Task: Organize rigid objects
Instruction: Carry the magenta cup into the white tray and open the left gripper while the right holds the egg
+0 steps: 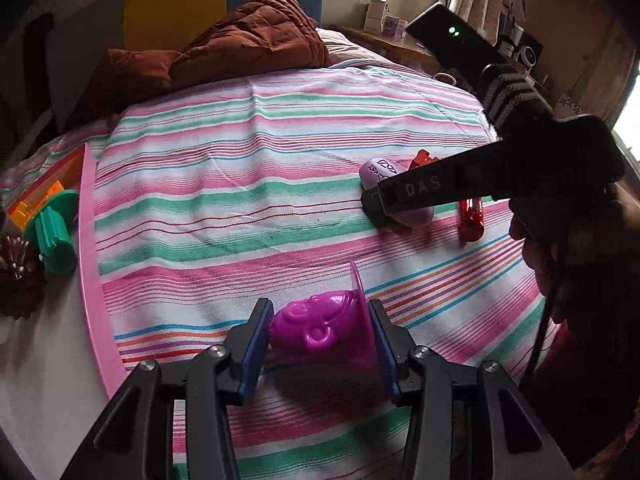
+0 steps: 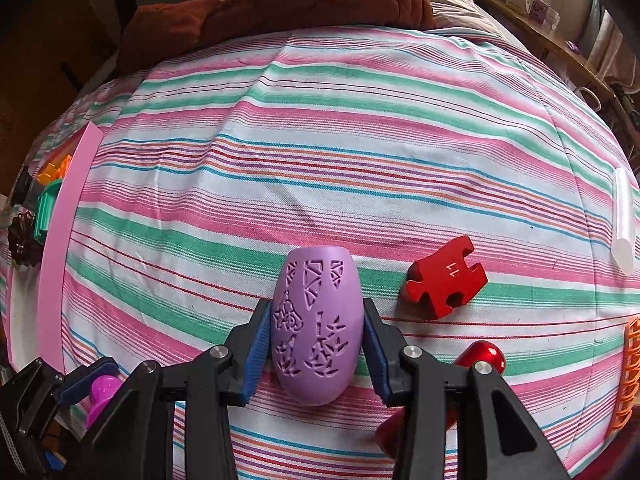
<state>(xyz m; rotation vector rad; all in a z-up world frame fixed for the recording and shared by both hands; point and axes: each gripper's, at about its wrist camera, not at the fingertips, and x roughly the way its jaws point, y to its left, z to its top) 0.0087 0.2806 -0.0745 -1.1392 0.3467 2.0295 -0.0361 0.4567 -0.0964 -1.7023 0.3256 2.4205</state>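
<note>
1. The left tongs (image 1: 320, 332) are closed on a magenta monkey-face mould (image 1: 316, 326); both blue pads are pressed against it, one on the rounded face and one on the flat rim, near the front edge of the bed (image 1: 256, 152).
2. The right tongs (image 2: 318, 340) are closed on a lilac egg-shaped shell (image 2: 318, 328) cut with geometric patterns; the pads are seen touching its two sides, and the shell is lying lengthwise on the striped bedspread (image 2: 360, 140).
3. A red jigsaw-piece block (image 2: 446, 280) marked with a number is lying just beside the shell, toward the right edge of the bed.
4. A glossy red metallic piece (image 2: 480, 356) is partly hidden behind the right tongs.
5. An orange lattice object (image 2: 630, 372) and a clear tube (image 2: 624, 220) are found at the right edge.
6. A pink tray (image 1: 90, 248) is set along the left edge, with a green ribbed part (image 1: 54, 232) and an orange piece (image 1: 24, 210) inside it.
7. A brown quilt (image 1: 248, 36) is bunched at the far edge.
</note>
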